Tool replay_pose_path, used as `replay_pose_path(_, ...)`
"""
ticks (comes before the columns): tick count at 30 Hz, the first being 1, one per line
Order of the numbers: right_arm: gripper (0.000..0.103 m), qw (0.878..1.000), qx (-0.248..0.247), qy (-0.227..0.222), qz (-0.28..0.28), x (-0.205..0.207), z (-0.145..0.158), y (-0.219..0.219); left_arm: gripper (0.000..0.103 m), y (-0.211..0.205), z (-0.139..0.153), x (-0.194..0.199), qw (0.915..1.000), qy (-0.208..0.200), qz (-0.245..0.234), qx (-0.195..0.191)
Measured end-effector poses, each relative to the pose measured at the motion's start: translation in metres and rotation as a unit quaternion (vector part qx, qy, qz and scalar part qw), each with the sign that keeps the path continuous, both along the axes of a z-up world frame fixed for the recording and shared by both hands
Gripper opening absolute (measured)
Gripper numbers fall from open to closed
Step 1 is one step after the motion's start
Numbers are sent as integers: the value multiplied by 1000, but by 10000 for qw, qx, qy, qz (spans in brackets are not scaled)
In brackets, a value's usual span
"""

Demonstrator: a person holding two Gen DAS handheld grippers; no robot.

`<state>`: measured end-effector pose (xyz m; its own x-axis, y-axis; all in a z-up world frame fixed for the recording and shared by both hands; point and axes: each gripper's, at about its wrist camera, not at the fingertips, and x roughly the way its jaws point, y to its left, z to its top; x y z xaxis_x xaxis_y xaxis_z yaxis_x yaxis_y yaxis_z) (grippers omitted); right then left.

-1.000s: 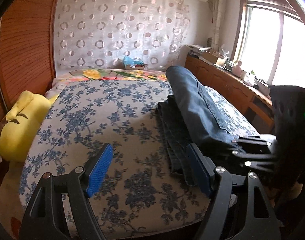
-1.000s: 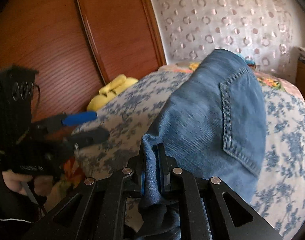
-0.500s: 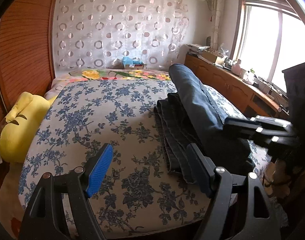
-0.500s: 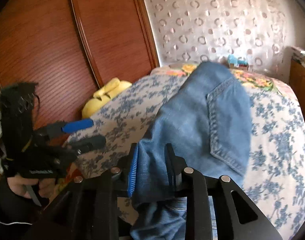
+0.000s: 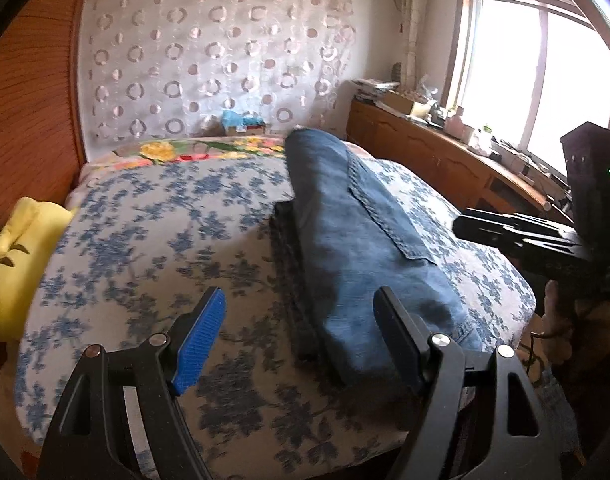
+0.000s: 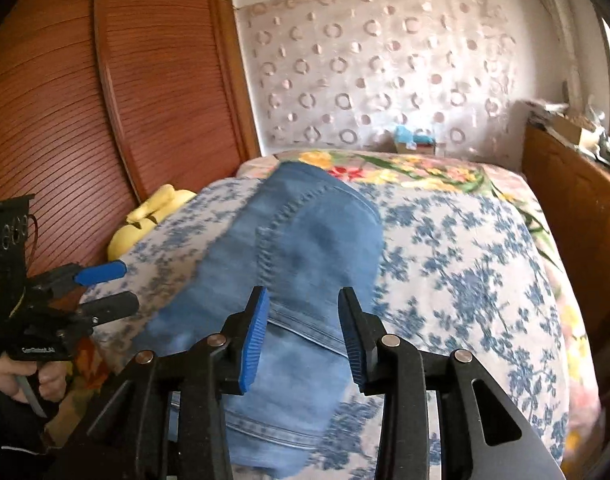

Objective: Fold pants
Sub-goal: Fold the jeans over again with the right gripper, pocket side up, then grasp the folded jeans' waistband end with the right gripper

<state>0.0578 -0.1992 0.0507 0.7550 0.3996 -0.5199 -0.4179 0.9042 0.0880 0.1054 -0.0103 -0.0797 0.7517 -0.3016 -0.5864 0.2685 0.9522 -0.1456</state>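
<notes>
Blue denim pants lie folded lengthwise on the floral bedsheet, running from the near edge toward the headboard; they also show in the right wrist view. My left gripper is open and empty above the bed's near edge, its right finger beside the pants' near end. My right gripper is open just above the pants' waistband end, holding nothing. Each gripper shows in the other's view: the right one at the right, the left one at the left.
A yellow plush toy lies at the bed's left edge by the wooden wardrobe. A wooden cabinet with clutter runs under the window on the right. A small box sits at the headboard.
My right gripper opened and let go of the pants, which dropped flat onto the bed. It pulled back slightly. My left gripper stayed open and shifted right, closer to the pants.
</notes>
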Motion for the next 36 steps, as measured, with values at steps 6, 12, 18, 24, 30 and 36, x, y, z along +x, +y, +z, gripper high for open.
replay_pose_path(6, 48, 9999, -48, 128, 11, 12, 9, -4, 77, -12, -28, 5, 9992, 344, -101, 197)
replay_pose_path(12, 50, 9997, -51, 223, 54, 50, 16, 2, 77, -4, -44, 6, 9982, 558, -15, 214)
replay_pose_path(18, 51, 9990, -91, 436, -8, 93, 11, 12, 77, -2, -48, 5, 9981, 586, -78, 157)
replay_pose_path(24, 59, 9960, -60, 881, 111, 123, -5, 17, 77, 5, -39, 7, 9983, 549, -70, 194)
replay_pose_path(30, 70, 9950, -43, 980, 196, 135, -12, 21, 77, 8, -13, 33, 9993, 315, -84, 167)
replay_pose_path(36, 74, 9926, 5, 1145, 414, 151, -8, 15, 77, 2, -5, 81, 9992, 314, -168, 199)
